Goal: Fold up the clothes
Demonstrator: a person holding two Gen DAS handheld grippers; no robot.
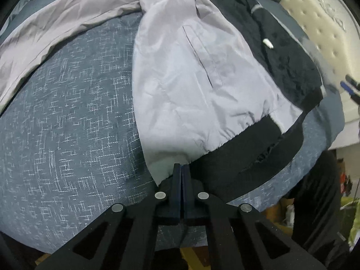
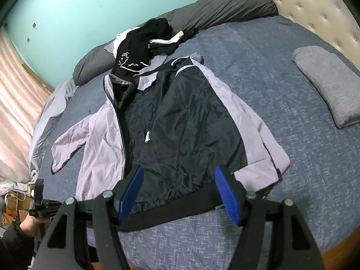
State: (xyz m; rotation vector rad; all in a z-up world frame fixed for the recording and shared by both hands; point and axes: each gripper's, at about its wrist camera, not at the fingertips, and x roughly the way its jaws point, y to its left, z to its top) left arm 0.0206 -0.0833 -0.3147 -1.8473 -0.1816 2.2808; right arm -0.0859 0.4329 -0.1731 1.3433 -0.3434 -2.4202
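Jacket spread on blue patterned bedspread; turquoise wall behind.

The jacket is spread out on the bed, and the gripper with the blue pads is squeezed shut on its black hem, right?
Not quite. The jacket is spread out on the bed, but the right gripper with the blue pads is open, its jaws standing wide apart above the black hem, not squeezed on it. The right wrist view shows this.
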